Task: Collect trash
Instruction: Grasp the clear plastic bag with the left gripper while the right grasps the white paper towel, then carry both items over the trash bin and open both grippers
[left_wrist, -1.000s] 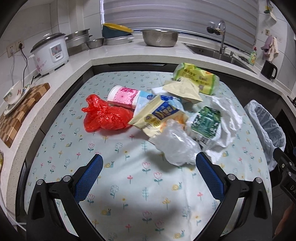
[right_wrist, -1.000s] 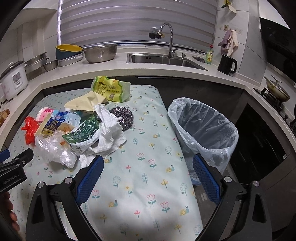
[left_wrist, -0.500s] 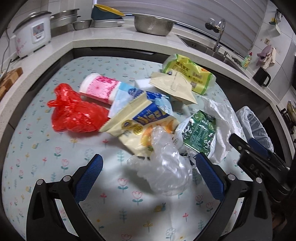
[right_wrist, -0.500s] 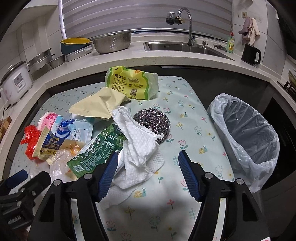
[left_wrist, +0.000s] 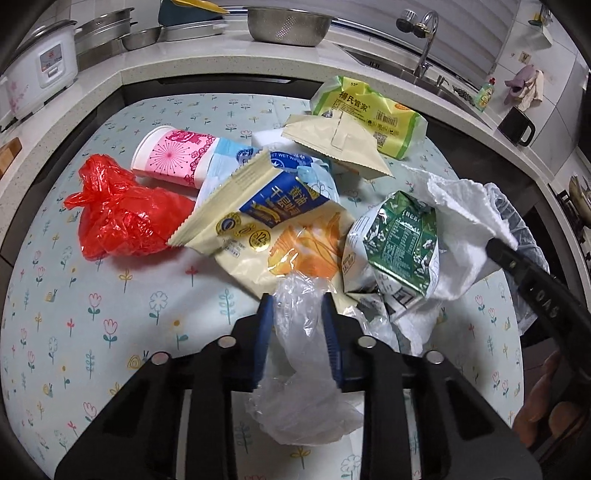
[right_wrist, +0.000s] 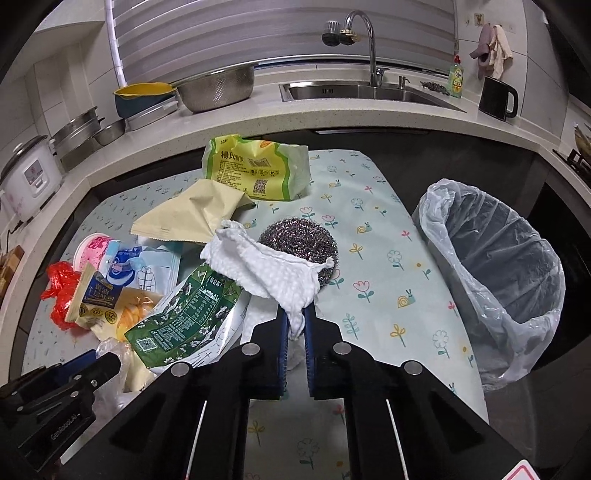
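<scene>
Currently, on the flowered tabletop (left_wrist: 110, 295), my left hand-held gripper (left_wrist: 295, 306) has just closed on the clear plastic bag (left_wrist: 299, 332) beside the trash pile, my right hand-held gripper (right_wrist: 295, 314) has just clamped the white paper towel (right_wrist: 273, 273) by the steel scourer (right_wrist: 310, 240), lined bin (right_wrist: 498, 280) rightmost.

The crumpled clear plastic bag (left_wrist: 295, 325) is partly hidden between blue pads. The white paper towel (right_wrist: 273, 273) covers part of the round steel wire scourer (right_wrist: 306, 236). The pink paper cup (left_wrist: 170, 155) is half-buried under wrappers. The white rice cooker (left_wrist: 33, 70) is cut off by the picture's edge.
</scene>
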